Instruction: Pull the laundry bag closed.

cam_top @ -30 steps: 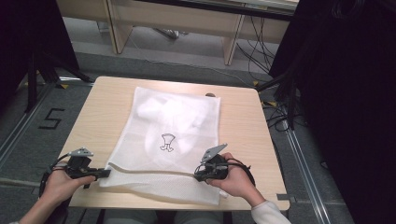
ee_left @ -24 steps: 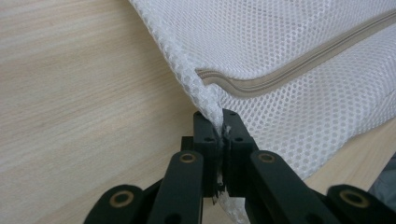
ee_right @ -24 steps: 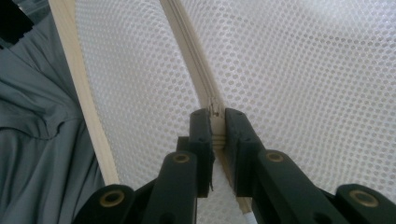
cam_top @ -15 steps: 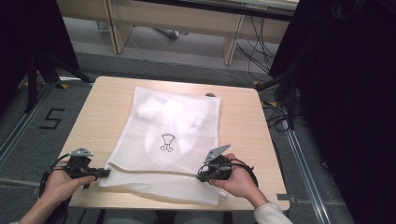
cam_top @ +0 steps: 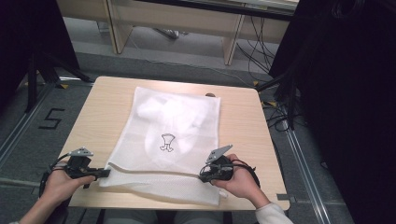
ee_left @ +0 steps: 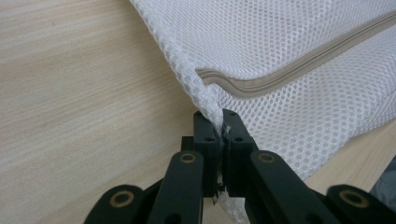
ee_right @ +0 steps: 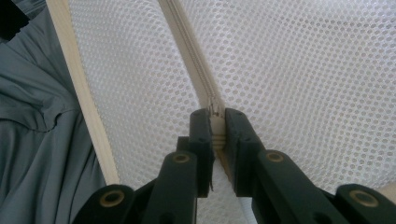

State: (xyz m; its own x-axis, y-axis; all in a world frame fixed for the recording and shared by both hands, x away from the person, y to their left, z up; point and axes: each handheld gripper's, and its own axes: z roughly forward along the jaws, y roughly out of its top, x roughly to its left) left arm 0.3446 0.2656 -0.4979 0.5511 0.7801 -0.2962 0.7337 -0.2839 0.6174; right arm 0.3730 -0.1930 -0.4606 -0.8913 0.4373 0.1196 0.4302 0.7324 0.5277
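I see the mesh bag flat on the table, long side running away from me, near end reaching the table's near edge. White stuffing shows through the mesh at the bag's far half; a small black print sits at the bag's middle. A beige zip runs across the bag near its near end.

Left gripper: at the bag's near left corner, jaws closed tight on the mesh edge, just beside the zip's end.

Right gripper: at the bag's near right side, jaws pinched on the zip itself, at what looks like the slider; I cannot tell for sure
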